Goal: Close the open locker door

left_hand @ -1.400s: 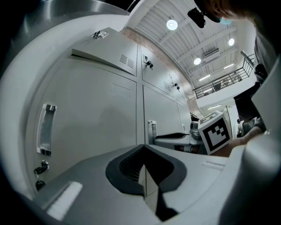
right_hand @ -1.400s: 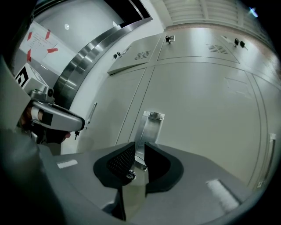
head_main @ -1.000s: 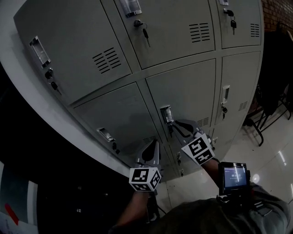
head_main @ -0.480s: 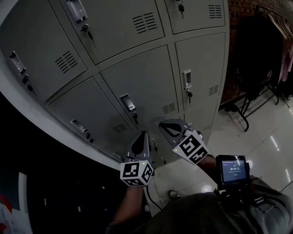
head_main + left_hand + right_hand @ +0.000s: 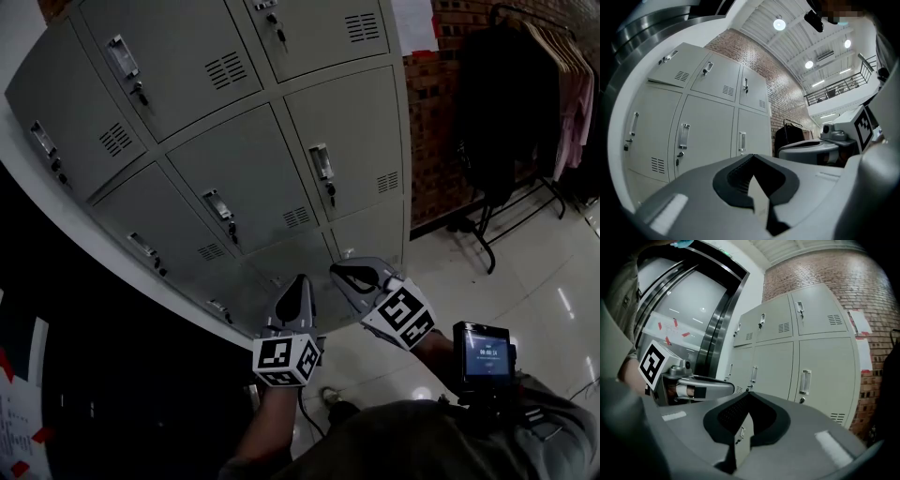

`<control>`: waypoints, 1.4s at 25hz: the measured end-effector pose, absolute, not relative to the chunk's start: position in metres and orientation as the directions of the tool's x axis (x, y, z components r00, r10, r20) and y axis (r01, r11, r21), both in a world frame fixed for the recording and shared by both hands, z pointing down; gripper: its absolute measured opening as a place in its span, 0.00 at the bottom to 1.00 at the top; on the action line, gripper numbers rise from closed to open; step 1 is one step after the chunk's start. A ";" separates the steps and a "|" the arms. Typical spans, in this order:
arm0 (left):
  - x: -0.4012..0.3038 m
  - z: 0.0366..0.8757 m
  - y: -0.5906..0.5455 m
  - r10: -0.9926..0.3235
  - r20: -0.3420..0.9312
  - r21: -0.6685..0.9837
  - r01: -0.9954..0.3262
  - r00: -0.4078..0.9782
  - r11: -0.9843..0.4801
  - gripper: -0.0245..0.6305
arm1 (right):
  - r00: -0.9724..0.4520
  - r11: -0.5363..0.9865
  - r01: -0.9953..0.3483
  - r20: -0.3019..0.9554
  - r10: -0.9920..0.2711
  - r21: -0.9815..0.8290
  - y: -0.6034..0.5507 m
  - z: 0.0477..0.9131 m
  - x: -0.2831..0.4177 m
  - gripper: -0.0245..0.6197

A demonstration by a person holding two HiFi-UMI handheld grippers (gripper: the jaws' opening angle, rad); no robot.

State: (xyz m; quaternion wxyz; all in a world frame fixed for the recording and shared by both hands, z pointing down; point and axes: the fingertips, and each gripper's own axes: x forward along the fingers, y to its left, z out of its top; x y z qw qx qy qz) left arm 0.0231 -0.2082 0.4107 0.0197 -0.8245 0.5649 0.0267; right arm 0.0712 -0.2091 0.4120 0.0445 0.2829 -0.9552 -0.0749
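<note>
The grey locker bank (image 5: 244, 178) fills the upper left of the head view, and every door I can see lies flush with its frame. My left gripper (image 5: 302, 279) and right gripper (image 5: 336, 271) hover side by side below the lockers, apart from the doors. Both are shut with nothing between the jaws. In the left gripper view the left gripper (image 5: 752, 157) points at the lockers (image 5: 708, 131). The right gripper (image 5: 747, 394) faces the lockers (image 5: 787, 366) too, with the left gripper's marker cube (image 5: 651, 364) beside it.
A brick wall (image 5: 441, 122) adjoins the lockers on the right. A rack of hanging clothes (image 5: 525, 103) stands on the glossy floor (image 5: 534, 291) further right. A small screen (image 5: 480, 354) rides on the right forearm. Dark glass doors (image 5: 689, 324) lie left of the lockers.
The head view has swung right, so the lockers slid up and left and the clothes rack came into sight. Both grippers have drawn back from the locker fronts.
</note>
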 end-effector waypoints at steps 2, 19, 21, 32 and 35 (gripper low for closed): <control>0.042 0.411 -0.193 -0.933 -0.067 -0.006 -0.935 0.353 -0.354 0.04 | -0.846 0.839 -0.522 0.038 -0.532 0.151 -0.195 0.412 0.089 0.04; 0.075 0.400 -0.145 -0.928 -0.066 -0.025 -0.930 0.367 -0.366 0.04 | -0.856 0.853 -0.514 0.009 -0.517 0.090 -0.141 0.402 0.124 0.04; 0.072 0.401 -0.141 -0.928 -0.054 -0.027 -0.929 0.370 -0.369 0.04 | -0.855 0.852 -0.516 0.014 -0.519 0.087 -0.138 0.402 0.122 0.04; 0.063 0.397 -0.121 -0.916 -0.057 -0.027 -0.918 0.398 -0.397 0.04 | -0.843 0.841 -0.533 0.022 -0.537 0.094 -0.119 0.398 0.111 0.04; 0.064 0.395 -0.116 -0.912 -0.054 -0.038 -0.913 0.408 -0.406 0.04 | -0.840 0.838 -0.538 0.024 -0.542 0.092 -0.115 0.399 0.108 0.04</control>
